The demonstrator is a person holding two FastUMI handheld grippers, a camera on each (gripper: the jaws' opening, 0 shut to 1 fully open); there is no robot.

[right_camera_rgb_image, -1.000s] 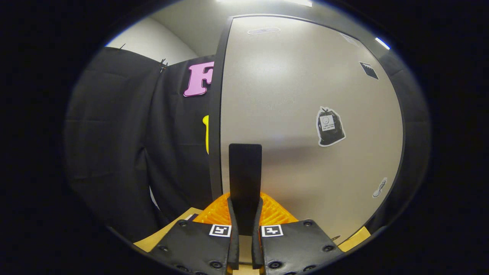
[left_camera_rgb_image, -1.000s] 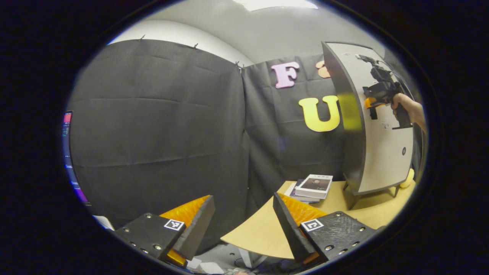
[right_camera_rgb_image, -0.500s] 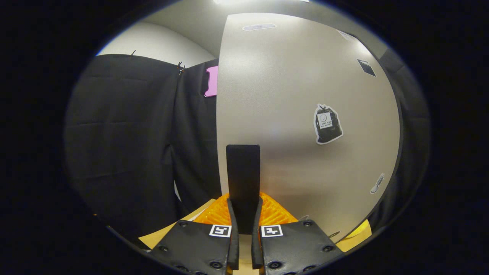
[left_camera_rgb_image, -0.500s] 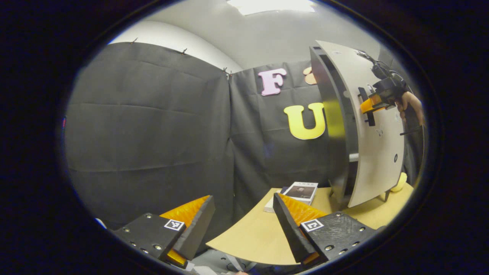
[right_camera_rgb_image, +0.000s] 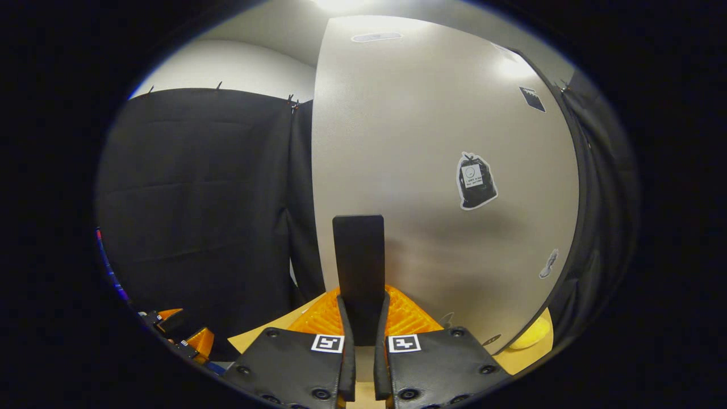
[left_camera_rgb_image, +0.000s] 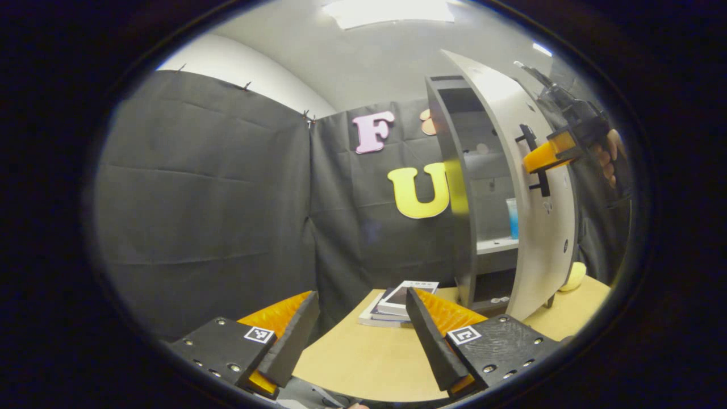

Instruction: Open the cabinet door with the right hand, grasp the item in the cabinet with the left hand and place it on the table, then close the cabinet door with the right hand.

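In the right gripper view, the right gripper [right_camera_rgb_image: 363, 318] has its fingers [right_camera_rgb_image: 344, 318] pressed together on the upright black door handle [right_camera_rgb_image: 359, 267], one on each side. The handle sits near the free edge of the pale cabinet door [right_camera_rgb_image: 431, 142], which carries a small dark bag-shaped sticker [right_camera_rgb_image: 476, 180]. In the left gripper view, the left gripper [left_camera_rgb_image: 363, 329] holds its fingers [left_camera_rgb_image: 431, 335] spread wide with nothing between them, hovering above the near edge of the light wooden worktop [left_camera_rgb_image: 363, 363]. Beyond them lies a small stack of books [left_camera_rgb_image: 397, 298] beside the foot of the dark-framed cabinet [left_camera_rgb_image: 454, 193]. Its door stands partly open, and farther off a hand [left_camera_rgb_image: 608, 156] holds the right gripper at the handle. Inside, on a shelf [left_camera_rgb_image: 497, 245], stands a blue cup [left_camera_rgb_image: 512, 217], partly hidden by the door. A yellow object [left_camera_rgb_image: 575, 276] rests on the worktop behind the door.
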